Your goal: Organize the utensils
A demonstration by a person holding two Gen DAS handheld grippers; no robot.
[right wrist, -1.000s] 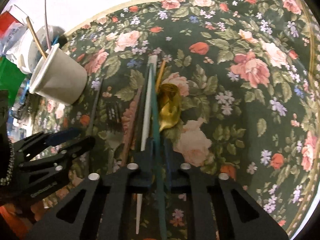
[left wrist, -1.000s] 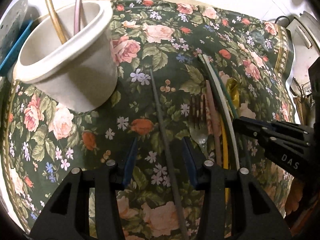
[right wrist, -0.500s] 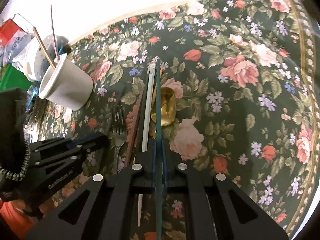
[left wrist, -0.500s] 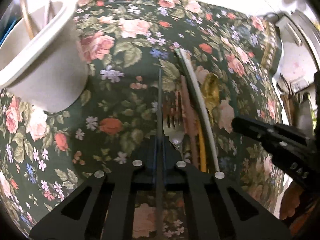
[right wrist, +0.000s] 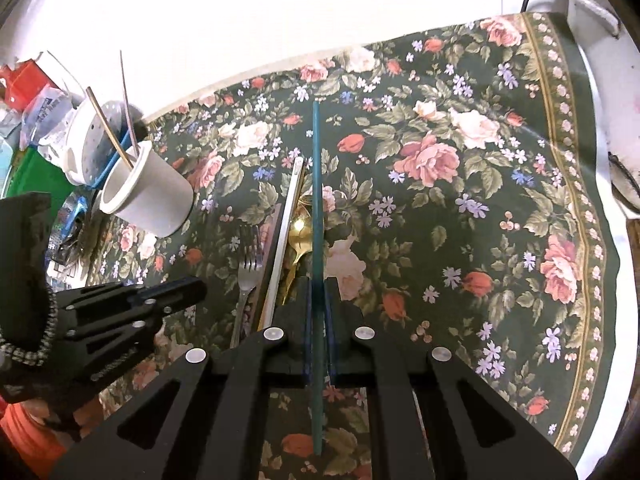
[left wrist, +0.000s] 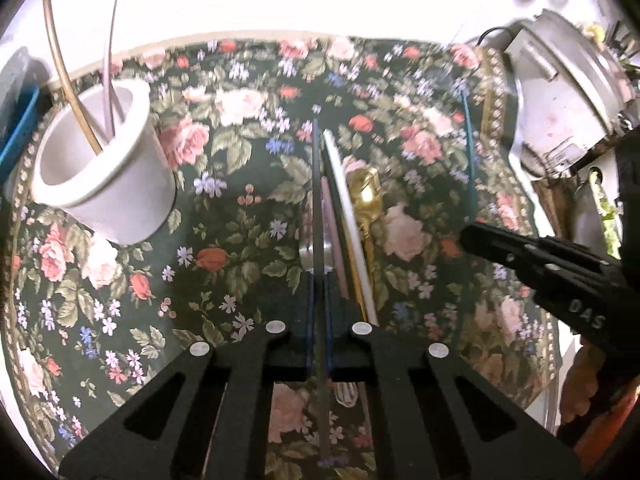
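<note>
With my left gripper [left wrist: 318, 292] clamped on a dark chopstick [left wrist: 317, 184] and my right gripper [right wrist: 318, 300] on a teal one [right wrist: 317, 184], both long sticks could swing into the fork [right wrist: 248, 268], gold spoon [right wrist: 298, 236] or white chopstick [right wrist: 286, 224] mid-tablecloth [right wrist: 480, 220], or clash entering the white cup [left wrist: 108, 176] near its far-left edge.

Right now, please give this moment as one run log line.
left gripper: shut on dark chopstick | right gripper: shut on teal chopstick | white cup: holds two sticks
</note>
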